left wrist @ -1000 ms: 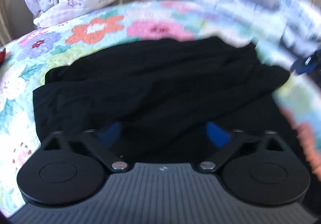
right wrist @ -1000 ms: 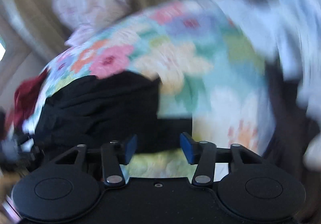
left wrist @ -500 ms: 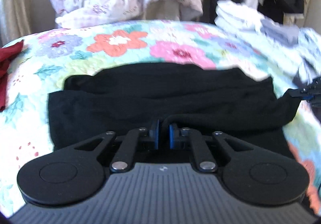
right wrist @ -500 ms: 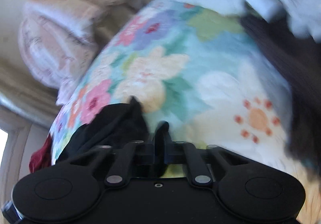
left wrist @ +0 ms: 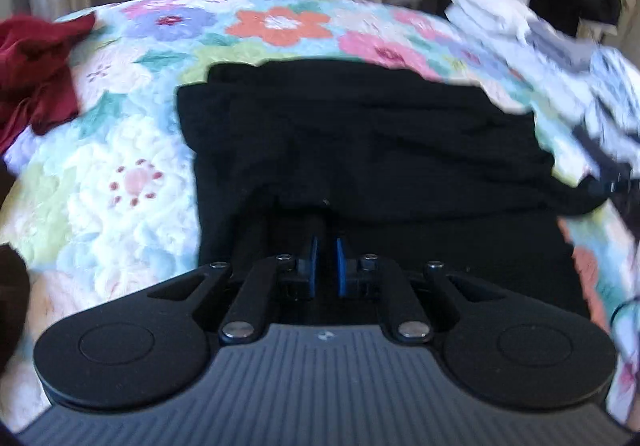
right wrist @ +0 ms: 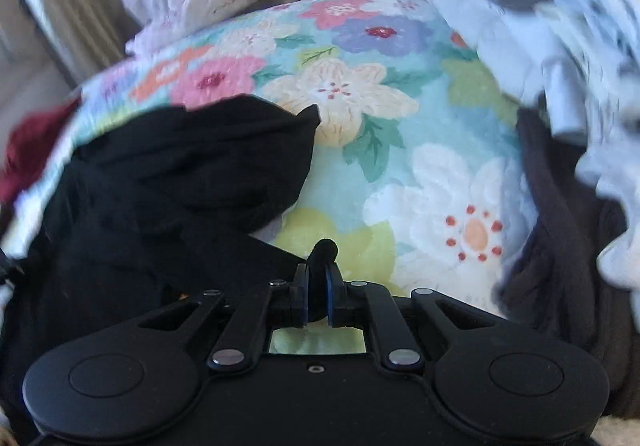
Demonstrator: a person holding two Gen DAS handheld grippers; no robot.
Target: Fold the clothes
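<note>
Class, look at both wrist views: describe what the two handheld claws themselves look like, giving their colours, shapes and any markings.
Both look alike. The left claw has a matte black frame with two round discs, angled black link arms with silver pivot pins, blue finger pads, and a ribbed grey body bearing a small pale mark. The right claw has the same black discs, links, silver pins and blue pads, but a smooth black body with a small screw hole.

The right gripper [right wrist: 316, 288] pinches a bunched fold of the black garment [right wrist: 180, 174] between its blue pads, a nub of cloth poking out above them. The garment spreads toward the left edge of the floral quilt [right wrist: 420, 166]. A dark red cloth [right wrist: 28, 150] lies at the far left. Pale folded laundry [right wrist: 520, 6] is heaped at the quilt's right edge over a dark grey garment [right wrist: 560, 246].
</note>
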